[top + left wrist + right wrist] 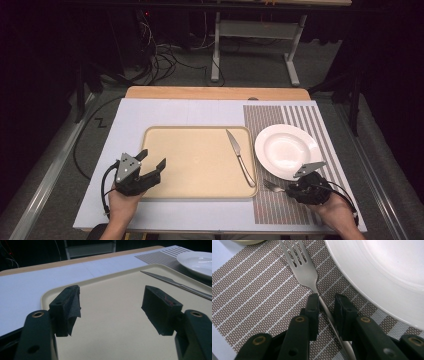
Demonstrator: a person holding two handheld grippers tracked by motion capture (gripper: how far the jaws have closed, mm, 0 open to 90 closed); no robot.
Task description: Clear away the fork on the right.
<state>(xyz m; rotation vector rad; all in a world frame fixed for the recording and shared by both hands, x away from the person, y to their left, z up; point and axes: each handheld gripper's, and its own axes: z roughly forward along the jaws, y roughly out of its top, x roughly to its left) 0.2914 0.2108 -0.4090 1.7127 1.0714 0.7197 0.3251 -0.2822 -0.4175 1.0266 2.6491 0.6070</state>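
Observation:
A silver fork (304,272) lies on the striped placemat (257,297), close beside the white plate (387,270). My right gripper (325,302) straddles the fork's thin handle. Its jaws stand narrow, one pad against the handle and a small gap at the other. From above, the fork (272,186) points left from the right gripper (290,189), below the plate (285,150). My left gripper (154,158) hovers over the left part of the beige tray (195,160), open with nothing between its jaws (111,305). A table knife (240,157) lies on the tray's right side.
The tray (112,335) rests on a pale blue mat on a wooden table. The knife (175,282) and the plate (197,262) lie to the right of the left gripper. Beyond the table are a metal frame and cables on the floor.

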